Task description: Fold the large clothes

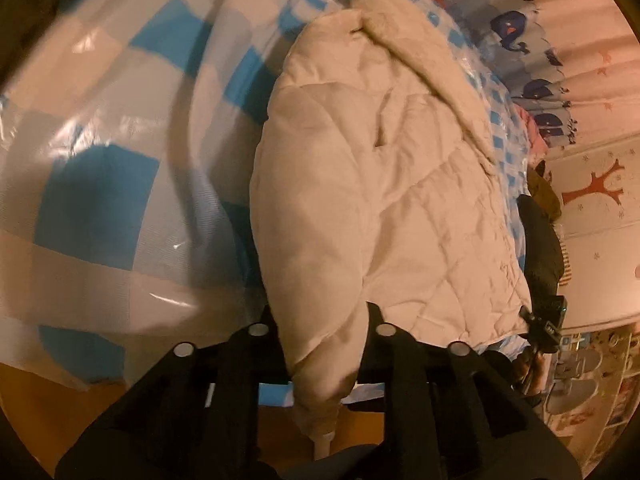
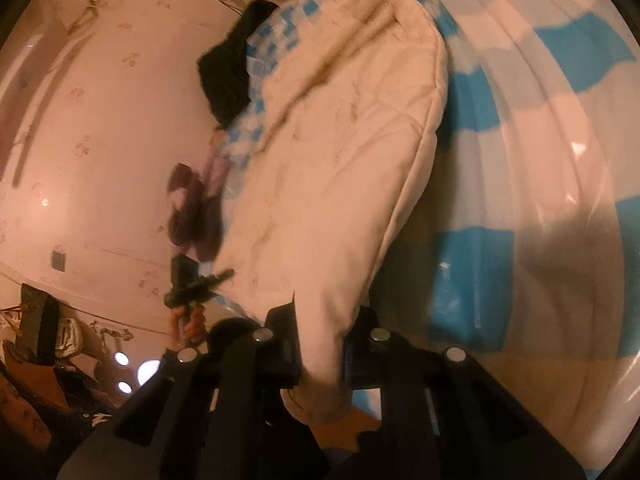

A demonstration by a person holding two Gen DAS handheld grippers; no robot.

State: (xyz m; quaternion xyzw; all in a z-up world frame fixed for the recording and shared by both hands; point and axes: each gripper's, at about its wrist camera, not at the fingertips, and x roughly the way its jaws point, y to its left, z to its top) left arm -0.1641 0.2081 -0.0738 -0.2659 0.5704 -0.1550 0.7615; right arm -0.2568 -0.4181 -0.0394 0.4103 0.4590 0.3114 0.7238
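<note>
Around you lies a blue-and-white checked bed cover under glossy clear plastic [image 1: 100,152], which wrinkles and glints on both sides of the garment; a black cloth heap [image 2: 230,76] sits at the far edge of the bed, and a dark maroon bundle [image 2: 192,212] lies just beside the coat's edge in the right wrist view. Beyond the bed hangs a curtain printed with navy whales [image 1: 516,24], next to a pale wall with a red tree decal [image 1: 600,188]. Nothing lies on top of the garment itself. The cream quilted padded coat [image 1: 384,184] is spread on the bed, its diamond stitching visible, a fuzzy cream fur-trimmed hood [image 1: 404,40] at the far end, and one puffy fold doubled over along its length. Your left tongs [image 1: 320,316] are pinched tight on a thick fold of the coat's near edge, cloth bulging between the black fingers. Your right tongs [image 2: 320,320] are likewise clamped on a bunched corner of the same coat [image 2: 352,152], which hangs below the fingers. The left view alone shows the hood and curtain, plus the right tongs [image 1: 548,324] at the coat's far corner; the right view alone shows a hand [image 2: 188,324] gripping the other tool's handle.
</note>
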